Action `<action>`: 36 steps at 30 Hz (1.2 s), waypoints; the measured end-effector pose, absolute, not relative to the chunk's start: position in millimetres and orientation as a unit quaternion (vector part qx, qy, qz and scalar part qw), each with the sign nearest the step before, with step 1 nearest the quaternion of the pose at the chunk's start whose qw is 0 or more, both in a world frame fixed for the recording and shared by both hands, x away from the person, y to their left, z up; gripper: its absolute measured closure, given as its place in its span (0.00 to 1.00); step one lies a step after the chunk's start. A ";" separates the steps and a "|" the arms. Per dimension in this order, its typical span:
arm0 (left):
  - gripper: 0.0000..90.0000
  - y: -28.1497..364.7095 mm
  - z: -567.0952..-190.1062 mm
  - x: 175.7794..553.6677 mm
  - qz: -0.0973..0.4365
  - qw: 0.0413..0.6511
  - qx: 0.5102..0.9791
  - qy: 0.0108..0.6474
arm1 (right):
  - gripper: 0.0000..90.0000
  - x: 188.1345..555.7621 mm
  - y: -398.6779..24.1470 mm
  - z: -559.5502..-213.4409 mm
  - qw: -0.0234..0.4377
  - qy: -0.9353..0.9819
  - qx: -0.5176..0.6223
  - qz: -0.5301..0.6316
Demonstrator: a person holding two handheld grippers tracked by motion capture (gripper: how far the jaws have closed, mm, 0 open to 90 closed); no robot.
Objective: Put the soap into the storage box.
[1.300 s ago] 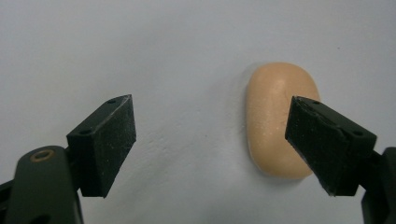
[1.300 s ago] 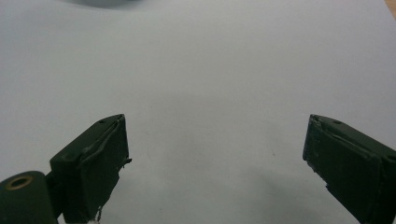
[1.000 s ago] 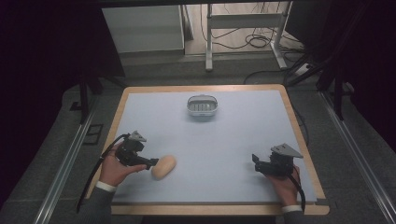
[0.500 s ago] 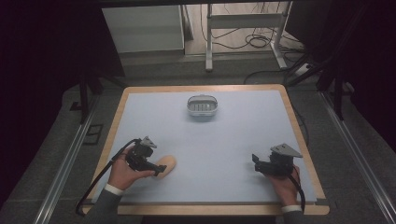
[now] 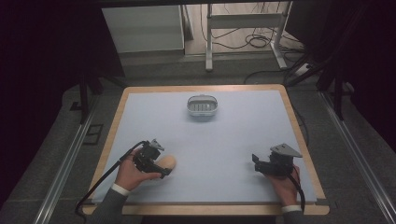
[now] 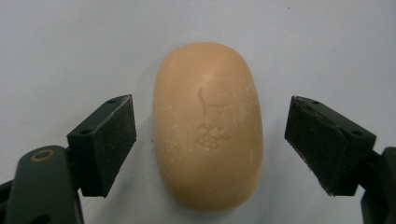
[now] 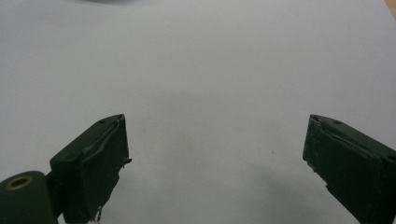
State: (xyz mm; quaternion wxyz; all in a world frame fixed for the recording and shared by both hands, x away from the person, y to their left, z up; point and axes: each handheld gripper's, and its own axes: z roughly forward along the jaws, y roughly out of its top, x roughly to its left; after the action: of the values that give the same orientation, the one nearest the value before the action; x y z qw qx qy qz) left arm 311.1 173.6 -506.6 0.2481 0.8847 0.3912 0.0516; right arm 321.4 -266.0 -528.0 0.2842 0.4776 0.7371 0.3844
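Soap bar [image 6: 208,126] btwn open left tongs [image 6: 210,140], untouched.

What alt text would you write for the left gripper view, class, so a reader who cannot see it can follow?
An oval, peach-coloured bar of soap with a stamped mark lies on a pale blue-grey table surface. The left claw is open, one black pad on either side of the soap, with a gap between each pad and the bar.
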 end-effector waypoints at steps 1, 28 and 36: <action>0.20 172.4 -507.6 311.0 0.052 0.246 0.885 0.392 | 0.07 321.4 -266.0 -528.0 0.284 0.738 0.478 0.384; 0.36 171.2 -514.8 315.7 0.055 0.231 0.884 0.403 | 0.07 321.9 -265.8 -528.0 0.284 0.737 0.481 0.381; 0.36 177.1 -505.2 317.7 0.054 0.243 0.881 0.401 | 0.07 322.1 -265.8 -528.1 0.284 0.737 0.482 0.381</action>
State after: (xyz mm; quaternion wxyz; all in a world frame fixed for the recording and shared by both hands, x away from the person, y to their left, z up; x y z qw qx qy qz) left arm 317.7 177.1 -505.2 0.2433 0.8813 0.4015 0.0538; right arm 322.1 -265.8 -528.1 0.2841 0.4816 0.7366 0.3805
